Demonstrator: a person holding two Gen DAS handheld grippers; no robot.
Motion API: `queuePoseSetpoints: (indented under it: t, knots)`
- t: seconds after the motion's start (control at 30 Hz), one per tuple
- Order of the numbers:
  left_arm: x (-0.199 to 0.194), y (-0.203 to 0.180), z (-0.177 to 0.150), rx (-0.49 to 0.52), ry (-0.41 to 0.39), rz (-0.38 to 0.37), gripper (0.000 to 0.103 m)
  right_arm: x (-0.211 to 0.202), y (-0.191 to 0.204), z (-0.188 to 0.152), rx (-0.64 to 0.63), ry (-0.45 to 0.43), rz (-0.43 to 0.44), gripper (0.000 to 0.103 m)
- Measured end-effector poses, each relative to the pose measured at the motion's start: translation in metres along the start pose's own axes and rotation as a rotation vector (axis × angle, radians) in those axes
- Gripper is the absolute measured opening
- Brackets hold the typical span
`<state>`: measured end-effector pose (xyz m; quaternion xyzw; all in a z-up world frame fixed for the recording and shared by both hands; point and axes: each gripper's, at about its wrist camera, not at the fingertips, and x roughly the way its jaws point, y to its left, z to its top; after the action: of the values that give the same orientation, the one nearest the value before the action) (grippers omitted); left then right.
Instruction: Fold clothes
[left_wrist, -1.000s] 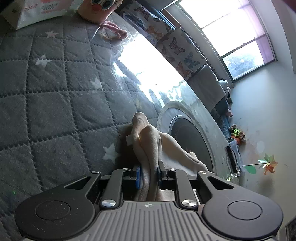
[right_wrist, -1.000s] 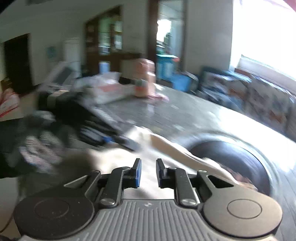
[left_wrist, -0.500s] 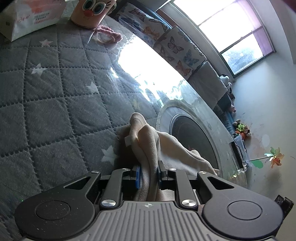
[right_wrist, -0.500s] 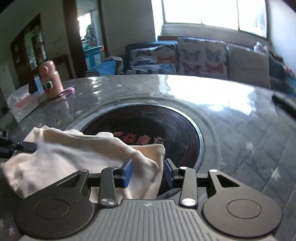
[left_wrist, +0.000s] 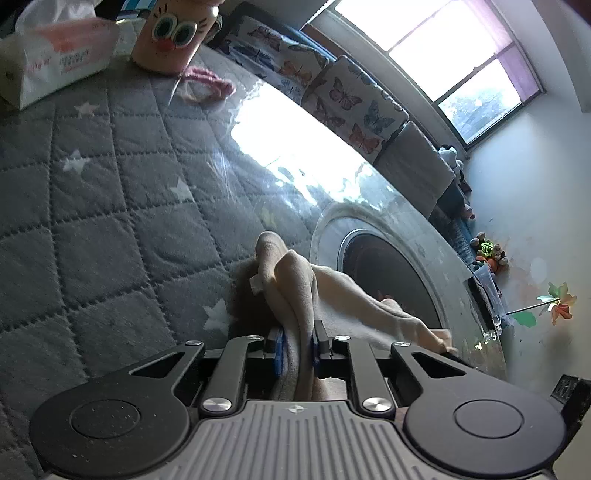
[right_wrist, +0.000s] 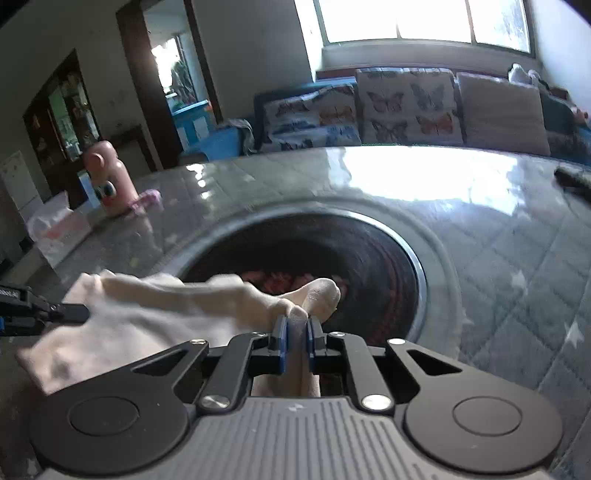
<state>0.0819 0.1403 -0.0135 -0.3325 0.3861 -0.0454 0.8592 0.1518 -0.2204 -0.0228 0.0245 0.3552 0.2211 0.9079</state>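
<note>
left tongs (left_wrist: 295, 349): jaws clamped, cloth pinched between | right tongs (right_wrist: 294, 341): jaws clamped, cloth pinched between

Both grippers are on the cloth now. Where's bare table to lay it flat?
Open quilted cover lies left of the cloth, between it and the tissue pack and pink bottle. More bare cover lies right of the round inset, short of the dark object. It is crowded by the bottle, tissue pack and pink strap.
</note>
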Motion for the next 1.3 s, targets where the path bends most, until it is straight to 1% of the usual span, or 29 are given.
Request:
queuePoseSetpoints:
  t: [0.17,0.33,0.53,0.7,0.8,0.97,1.1,1.2,1.3]
  knots:
    - [-0.022,-0.002,0.006,0.024,-0.054,-0.013,0.015,-0.012,0.026,0.022,-0.058,-0.055,0.039,0.009]
    - [-0.048,0.002,0.015,0.032,-0.12,0.002,0.015,-0.011,0.06,0.042,-0.124,-0.093,0.089,0.008]
    - [-0.08,0.021,0.033,0.01,-0.203,0.05,0.012,0.002,0.092,0.063,-0.175,-0.11,0.131,0.008]
    - [-0.095,0.033,0.048,0.011,-0.248,0.094,0.011,0.017,0.116,0.075,-0.202,-0.121,0.172,0.008]
    - [-0.099,0.038,0.054,0.006,-0.263,0.116,0.01,0.027,0.128,0.082,-0.209,-0.122,0.193,0.008]
    - [-0.109,0.045,0.054,-0.013,-0.288,0.13,0.01,0.04,0.145,0.088,-0.222,-0.115,0.232,0.008]
    - [-0.119,0.05,0.058,-0.018,-0.309,0.153,0.01,0.05,0.151,0.089,-0.234,-0.1,0.242,0.008]
    - [-0.117,0.056,0.059,-0.021,-0.294,0.18,0.01,0.059,0.154,0.089,-0.232,-0.089,0.238,0.008]
    - [-0.108,0.064,0.059,-0.026,-0.267,0.215,0.01,0.074,0.154,0.089,-0.213,-0.06,0.226,0.009]
